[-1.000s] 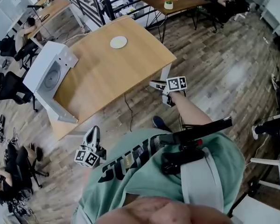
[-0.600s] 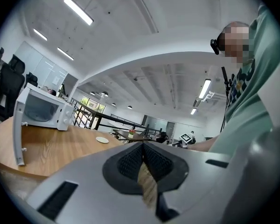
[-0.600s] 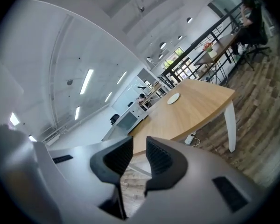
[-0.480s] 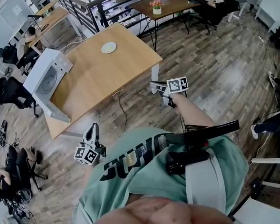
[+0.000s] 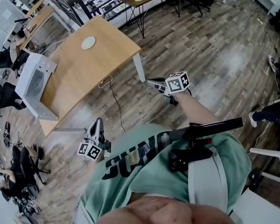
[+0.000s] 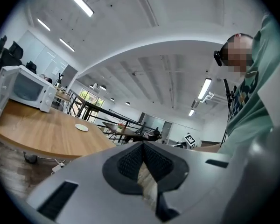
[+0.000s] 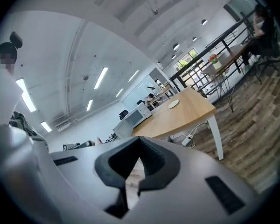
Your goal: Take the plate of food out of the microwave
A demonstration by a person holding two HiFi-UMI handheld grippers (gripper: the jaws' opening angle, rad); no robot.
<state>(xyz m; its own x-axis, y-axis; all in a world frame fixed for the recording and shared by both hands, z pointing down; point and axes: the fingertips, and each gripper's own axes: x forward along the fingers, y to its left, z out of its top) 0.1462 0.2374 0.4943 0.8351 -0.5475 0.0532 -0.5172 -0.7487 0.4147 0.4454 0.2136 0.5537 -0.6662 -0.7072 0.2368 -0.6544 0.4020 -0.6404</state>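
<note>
Plate point(image 5: 88, 43) is sitting on the table point(image 5: 100, 64) at upper left, outside the open-doored microwave point(image 5: 39, 66). Left gripper point(image 5: 97, 122) is holding its jaws together, empty — right gripper point(image 5: 150, 83) has just been closing on nothing. Likely risk: its door point(image 5: 37, 108) is hanging open, inviting a knock.

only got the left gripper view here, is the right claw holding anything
observer: no, the right claw has just closed and is shut on nothing
operator: anything left inside the microwave
observer: head view shows only what looks like the turntable inside the microwave
operator: am i at the table
observer: no, you stand back from the table with wood floor between
</note>
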